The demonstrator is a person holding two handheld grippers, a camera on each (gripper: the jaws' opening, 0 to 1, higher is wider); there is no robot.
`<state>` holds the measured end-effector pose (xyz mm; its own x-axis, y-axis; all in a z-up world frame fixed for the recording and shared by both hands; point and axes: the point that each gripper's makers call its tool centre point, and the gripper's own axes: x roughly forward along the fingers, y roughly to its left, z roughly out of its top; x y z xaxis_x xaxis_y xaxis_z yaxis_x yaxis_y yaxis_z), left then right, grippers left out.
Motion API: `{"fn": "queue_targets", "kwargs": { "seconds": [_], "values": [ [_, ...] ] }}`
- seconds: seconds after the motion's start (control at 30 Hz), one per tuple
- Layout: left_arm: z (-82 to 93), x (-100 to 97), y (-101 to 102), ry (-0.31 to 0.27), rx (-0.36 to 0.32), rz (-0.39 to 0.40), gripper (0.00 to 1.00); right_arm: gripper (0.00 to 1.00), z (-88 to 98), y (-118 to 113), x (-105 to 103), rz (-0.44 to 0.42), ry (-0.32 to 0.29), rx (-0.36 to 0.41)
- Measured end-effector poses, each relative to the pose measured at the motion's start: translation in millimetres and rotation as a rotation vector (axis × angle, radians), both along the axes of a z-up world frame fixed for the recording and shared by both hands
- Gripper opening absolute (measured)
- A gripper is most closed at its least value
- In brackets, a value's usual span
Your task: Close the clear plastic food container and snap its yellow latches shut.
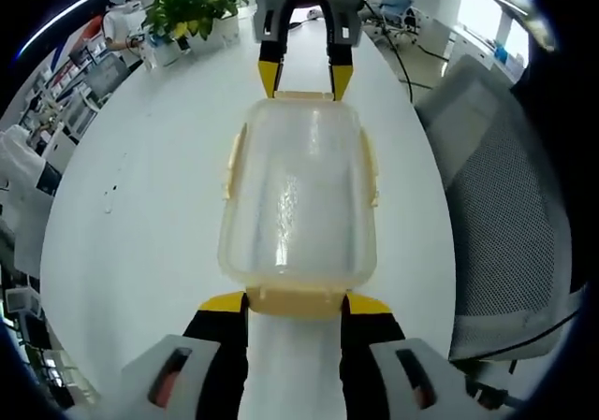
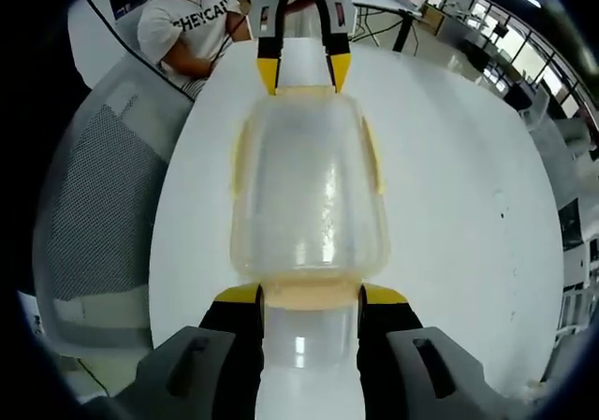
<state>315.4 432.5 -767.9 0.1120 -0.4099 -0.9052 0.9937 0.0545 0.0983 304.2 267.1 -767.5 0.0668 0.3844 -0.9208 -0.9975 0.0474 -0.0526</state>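
Note:
The clear plastic container (image 1: 299, 195) lies on the white table (image 1: 122, 233) with its lid on. Pale yellow latches run along its long sides (image 1: 231, 163) and both ends. My left gripper (image 1: 296, 301) stands open at the near end, its yellow-tipped jaws on either side of the end latch (image 1: 295, 298). At the far end, my right gripper (image 1: 304, 76) is open around the other end latch (image 1: 301, 94). In the right gripper view the same container (image 2: 309, 186) lies between my right gripper (image 2: 312, 296) below and my left gripper (image 2: 304, 69) above.
A grey mesh chair (image 1: 505, 205) stands at the table's edge, and it is also in the right gripper view (image 2: 94, 214). Potted plants (image 1: 197, 13) sit at the table's far end. A person in a white T-shirt (image 2: 192, 27) sits beyond the table.

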Motion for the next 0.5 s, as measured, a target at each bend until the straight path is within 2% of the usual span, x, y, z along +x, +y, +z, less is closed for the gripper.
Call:
{"fn": "queue_targets", "kwargs": {
  "seconds": [0.5],
  "values": [
    [-7.7, 3.0, -50, 0.017, -0.012, -0.028, 0.33, 0.35, -6.8, -48, -1, -0.03, 0.002, -0.025]
  ]
}}
